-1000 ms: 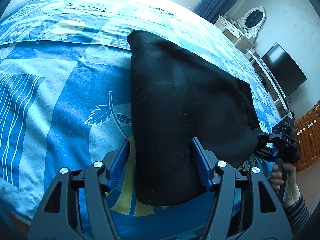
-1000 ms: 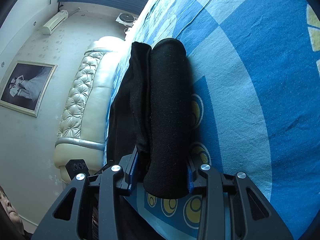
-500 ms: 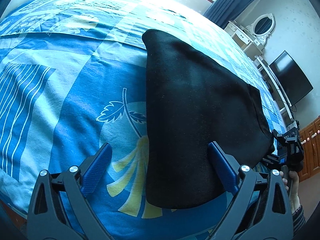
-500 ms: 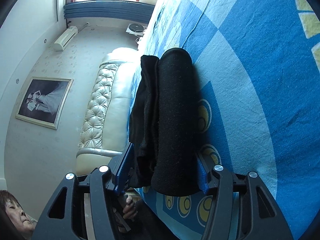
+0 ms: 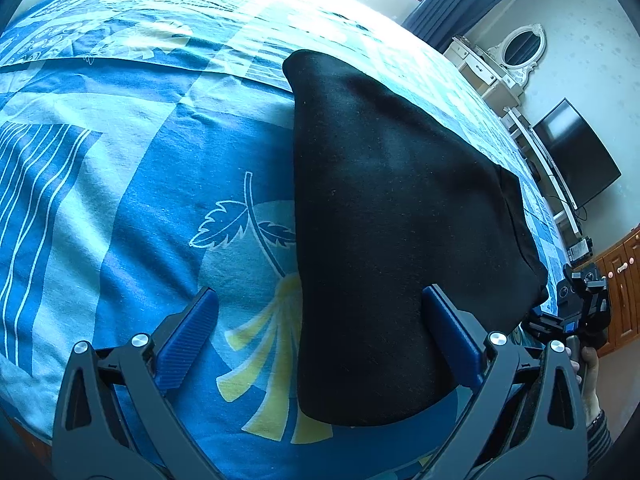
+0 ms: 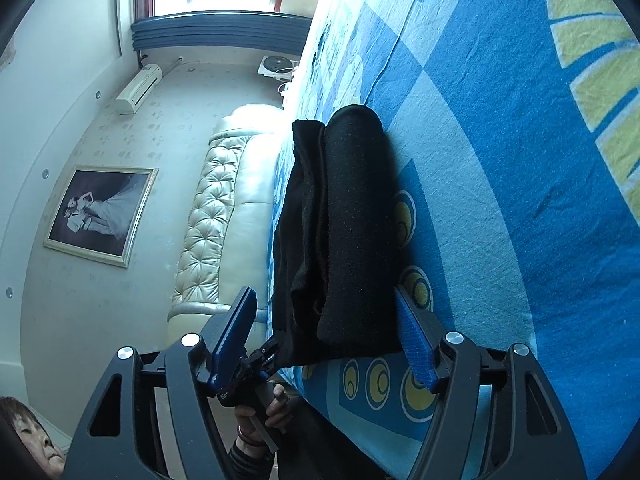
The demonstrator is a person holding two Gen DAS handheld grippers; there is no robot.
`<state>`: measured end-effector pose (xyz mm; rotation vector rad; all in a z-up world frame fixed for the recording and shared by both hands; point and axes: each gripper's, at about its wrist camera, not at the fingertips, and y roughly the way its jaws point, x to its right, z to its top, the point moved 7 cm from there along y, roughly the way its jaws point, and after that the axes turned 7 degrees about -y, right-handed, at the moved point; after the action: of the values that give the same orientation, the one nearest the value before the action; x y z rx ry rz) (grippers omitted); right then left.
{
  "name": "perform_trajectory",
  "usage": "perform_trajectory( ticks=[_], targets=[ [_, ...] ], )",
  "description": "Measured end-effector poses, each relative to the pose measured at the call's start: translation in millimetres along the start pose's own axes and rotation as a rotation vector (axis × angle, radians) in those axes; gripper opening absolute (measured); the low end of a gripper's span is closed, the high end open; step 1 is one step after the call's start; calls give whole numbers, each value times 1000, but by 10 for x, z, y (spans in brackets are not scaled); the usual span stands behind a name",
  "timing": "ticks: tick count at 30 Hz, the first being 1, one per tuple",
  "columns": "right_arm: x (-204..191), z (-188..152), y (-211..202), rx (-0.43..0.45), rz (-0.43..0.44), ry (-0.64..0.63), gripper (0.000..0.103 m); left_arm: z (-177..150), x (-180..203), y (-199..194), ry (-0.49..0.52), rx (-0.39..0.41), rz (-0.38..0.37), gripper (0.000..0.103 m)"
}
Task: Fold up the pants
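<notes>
The black pants (image 5: 400, 200) lie folded in a thick stack on the blue patterned bed sheet (image 5: 120, 200). My left gripper (image 5: 320, 336) hovers over their near end with its jaws opening wide. The left pad (image 5: 188, 340) is over bare sheet and the right pad (image 5: 448, 332) over the cloth, neither pressing it. In the right wrist view the pants (image 6: 352, 240) show edge-on as stacked layers. My right gripper (image 6: 326, 336) straddles that end with its jaws opening. The bundle sits between the pads without being squeezed.
The bed edge runs close under both grippers. A tufted cream headboard (image 6: 212, 216) and a framed picture (image 6: 100, 216) are behind. A TV (image 5: 576, 152), a white dressing table (image 5: 500, 68) and a wooden cabinet (image 5: 624, 280) stand at the right. A person's hand (image 6: 260, 412) holds the other gripper.
Both grippers' jaws have spread apart and let go of the pants, which now rest on the bed. The right gripper has drawn back slightly.
</notes>
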<state>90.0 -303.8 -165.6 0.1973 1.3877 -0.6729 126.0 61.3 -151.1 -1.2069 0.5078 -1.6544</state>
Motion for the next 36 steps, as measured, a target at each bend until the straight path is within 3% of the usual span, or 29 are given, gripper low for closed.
perform_trajectory(
  ticks=[11, 15, 21, 28, 36],
  targets=[
    [-27, -119, -121, -22, -81, -43, 68, -117, 58, -197, -52, 95, 156, 101],
    [-47, -163, -53, -40, -157, -100, 69, -189, 140, -349, -10, 149, 228, 101],
    [-111, -241, 3, -71, -256, -176, 78, -263, 263, -531, 61, 192, 327, 101],
    [-153, -297, 13, -76, -476, -266, 80, -250, 358, -674, 69, 242, 375, 101],
    [-252, -301, -54, -48, -745, -479, 83, -301, 389, -591, 91, 216, 383, 101]
  ],
)
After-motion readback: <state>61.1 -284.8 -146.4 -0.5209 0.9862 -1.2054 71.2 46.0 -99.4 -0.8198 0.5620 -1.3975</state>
